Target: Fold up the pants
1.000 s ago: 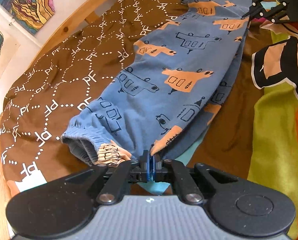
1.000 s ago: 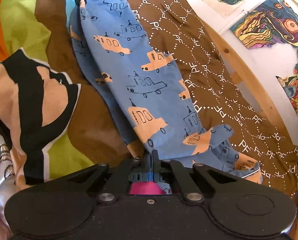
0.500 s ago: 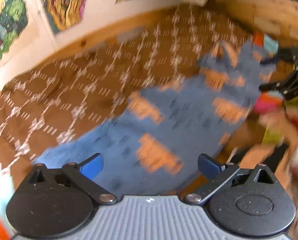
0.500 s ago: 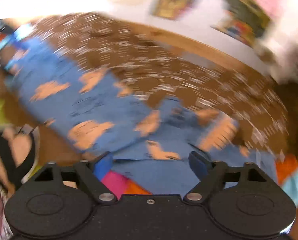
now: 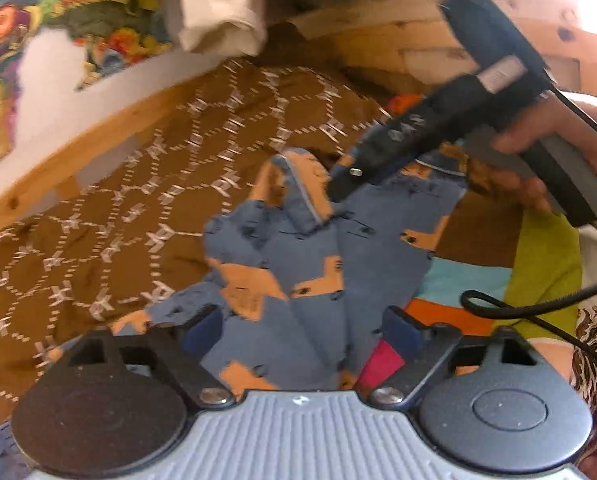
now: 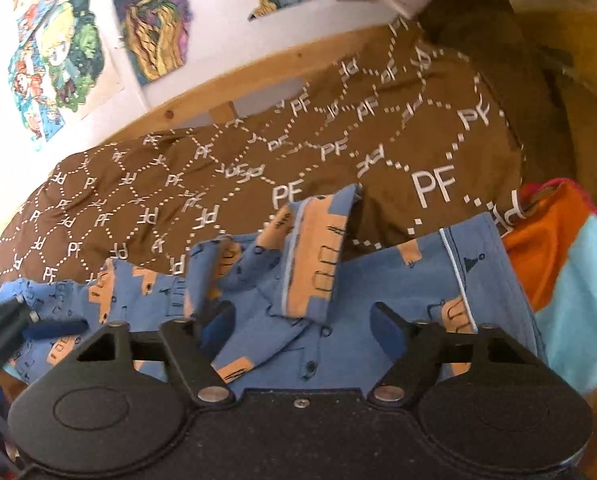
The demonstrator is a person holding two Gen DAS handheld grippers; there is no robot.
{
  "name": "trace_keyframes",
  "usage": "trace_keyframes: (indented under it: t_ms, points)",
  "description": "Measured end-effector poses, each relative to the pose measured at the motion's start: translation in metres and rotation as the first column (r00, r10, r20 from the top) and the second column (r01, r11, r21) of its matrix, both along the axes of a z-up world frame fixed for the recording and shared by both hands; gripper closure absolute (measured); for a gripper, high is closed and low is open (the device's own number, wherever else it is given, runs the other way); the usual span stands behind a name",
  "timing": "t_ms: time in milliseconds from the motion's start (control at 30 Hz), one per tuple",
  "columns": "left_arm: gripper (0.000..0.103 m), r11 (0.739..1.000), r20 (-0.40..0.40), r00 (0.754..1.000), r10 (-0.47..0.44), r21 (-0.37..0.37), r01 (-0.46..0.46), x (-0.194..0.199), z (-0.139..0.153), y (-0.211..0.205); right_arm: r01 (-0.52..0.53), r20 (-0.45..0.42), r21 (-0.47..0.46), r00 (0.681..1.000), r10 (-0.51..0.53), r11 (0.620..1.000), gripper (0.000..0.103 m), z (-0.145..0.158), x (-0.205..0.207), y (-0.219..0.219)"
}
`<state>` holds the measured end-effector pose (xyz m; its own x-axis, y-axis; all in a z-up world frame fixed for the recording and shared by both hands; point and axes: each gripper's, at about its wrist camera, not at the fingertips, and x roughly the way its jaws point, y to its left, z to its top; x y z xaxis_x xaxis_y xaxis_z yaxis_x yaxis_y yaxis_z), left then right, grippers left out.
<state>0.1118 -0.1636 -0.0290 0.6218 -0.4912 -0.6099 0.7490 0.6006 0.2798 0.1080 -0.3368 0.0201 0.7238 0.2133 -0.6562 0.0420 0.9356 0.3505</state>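
The blue pants (image 5: 298, 256) with orange vehicle prints lie bunched and folded over on the brown bedspread (image 5: 110, 216). My left gripper (image 5: 302, 332) hovers over their near end, its jaws wide apart and closing, cloth below but not pinched. My right gripper (image 6: 302, 326) stands over the pants (image 6: 394, 280) the same way, jaws apart and closing, with nothing pressed between the pads. In the left wrist view the right gripper (image 5: 340, 184) reaches in from the upper right, held by a hand (image 5: 538, 148). One left finger (image 6: 58, 326) shows at the right view's left edge.
A wooden bed rail (image 6: 202, 100) runs behind the bedspread (image 6: 418, 140), with posters (image 6: 58, 52) on the white wall above. A multicoloured blanket (image 5: 538, 264) lies at the right of the pants. A black cable (image 5: 530, 312) loops over it. Pale cloths (image 5: 218, 4) hang at the top.
Both grippers, shut on the pants' edge a second ago, have let go and opened. Both swung sideways toward the wall, and the stretched-out pants now lie folded over in a bunch.
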Motion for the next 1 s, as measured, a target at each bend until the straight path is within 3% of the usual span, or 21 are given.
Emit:
trace_keyframes:
  t_ms: [233, 500, 567, 633, 800, 1000]
  points:
    - [0.061, 0.999, -0.051, 0.998, -0.025, 0.043, 0.027, 0.008, -0.014, -0.008, -0.011, -0.015, 0.040, 1.000, 0.012, 0.999, 0.053, -0.012, 0.016, -0.003]
    - [0.067, 0.992, -0.021, 0.997, -0.071, 0.104, 0.073, -0.001, -0.018, -0.012, 0.038, -0.039, 0.056, 0.999, -0.036, 0.998, 0.068, -0.017, 0.024, -0.002]
    - [0.081, 0.989, -0.021, 0.997, -0.073, 0.126, 0.075, -0.001, -0.020, -0.016, 0.051, -0.046, 0.064, 0.998, -0.048, 0.997, 0.075, -0.018, 0.025, -0.001]
    - [0.096, 0.988, -0.014, 0.998, -0.054, 0.146, 0.056, -0.001, -0.022, -0.018, 0.053, -0.049, 0.063, 0.998, -0.050, 0.997, 0.090, -0.018, 0.026, 0.001]
    - [0.102, 0.991, -0.031, 0.999, -0.039, 0.127, 0.043, 0.001, -0.019, -0.014, 0.062, -0.017, 0.079, 0.998, -0.061, 0.995, 0.094, -0.007, 0.020, 0.000]
    - [0.102, 0.995, -0.035, 0.997, -0.073, 0.067, 0.075, -0.004, -0.002, -0.004, 0.122, 0.033, 0.113, 0.991, -0.126, 0.986, 0.096, 0.043, -0.013, -0.023]
